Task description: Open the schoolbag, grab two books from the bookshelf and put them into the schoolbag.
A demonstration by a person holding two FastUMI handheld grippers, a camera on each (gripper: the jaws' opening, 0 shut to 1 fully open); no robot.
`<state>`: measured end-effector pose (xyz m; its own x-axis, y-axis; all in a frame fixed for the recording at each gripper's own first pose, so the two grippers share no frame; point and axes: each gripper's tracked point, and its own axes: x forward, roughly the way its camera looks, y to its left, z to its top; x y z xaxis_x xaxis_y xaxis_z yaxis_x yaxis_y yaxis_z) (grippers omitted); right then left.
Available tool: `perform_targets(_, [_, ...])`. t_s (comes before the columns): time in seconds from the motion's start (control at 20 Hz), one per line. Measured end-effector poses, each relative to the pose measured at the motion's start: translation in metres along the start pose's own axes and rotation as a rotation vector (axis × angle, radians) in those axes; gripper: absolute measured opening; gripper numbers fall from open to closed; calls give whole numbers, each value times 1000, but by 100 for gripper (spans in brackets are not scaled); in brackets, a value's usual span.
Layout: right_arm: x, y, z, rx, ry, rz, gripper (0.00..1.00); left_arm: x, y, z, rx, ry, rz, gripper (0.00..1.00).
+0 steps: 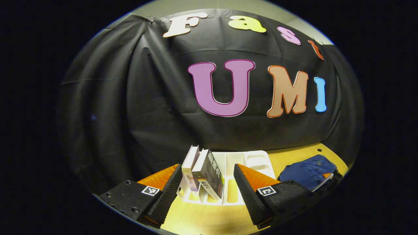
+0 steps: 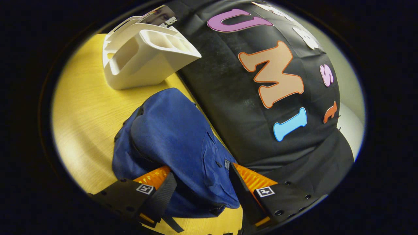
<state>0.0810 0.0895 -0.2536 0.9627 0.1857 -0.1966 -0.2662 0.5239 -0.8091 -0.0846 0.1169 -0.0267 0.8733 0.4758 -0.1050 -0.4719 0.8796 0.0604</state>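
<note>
Two books lean together in the left slots of a white bookshelf (image 1: 248, 163): a pale one (image 1: 190, 164) and a dark one (image 1: 210, 174). My left gripper (image 1: 207, 192) is open just in front of them, one finger on each side, not touching. The blue schoolbag (image 1: 307, 173) lies closed on the table to the right of the shelf. In the right gripper view, my right gripper (image 2: 204, 192) is open and straddles the near end of the schoolbag (image 2: 173, 137); the fabric bulges up between the fingers. The bookshelf (image 2: 140, 62) stands beyond the bag, with a book (image 2: 160, 16) showing over its far side.
Everything rests on a yellow wooden table (image 2: 81, 107) that ends at the black cloth wall just behind the shelf and bag. Bare tabletop (image 1: 209, 218) lies under my left gripper. The other gripper (image 1: 326, 181) shows at the bag's right side.
</note>
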Motion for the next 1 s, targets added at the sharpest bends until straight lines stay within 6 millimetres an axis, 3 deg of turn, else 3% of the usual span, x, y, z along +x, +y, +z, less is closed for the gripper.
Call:
perform_targets(0.25, [37, 12, 9, -11, 2, 25, 97, 4, 15, -3, -6, 13, 41, 93])
perform_targets(0.3, [43, 18, 8, -17, 7, 37, 86, 5, 19, -3, -1, 17, 57, 93])
perform_targets(0.5, [59, 22, 13, -64, 24, 20, 60, 18, 30, -2, 14, 26, 88, 91])
perform_targets(0.6, [64, 20, 15, -64, 45, -3, 12, 27, 30, -4, 4, 44, 81, 92])
perform_targets(1.0, [74, 13, 16, 101, 76, 87, 10, 71, 24, -7, 12, 117, -18, 92])
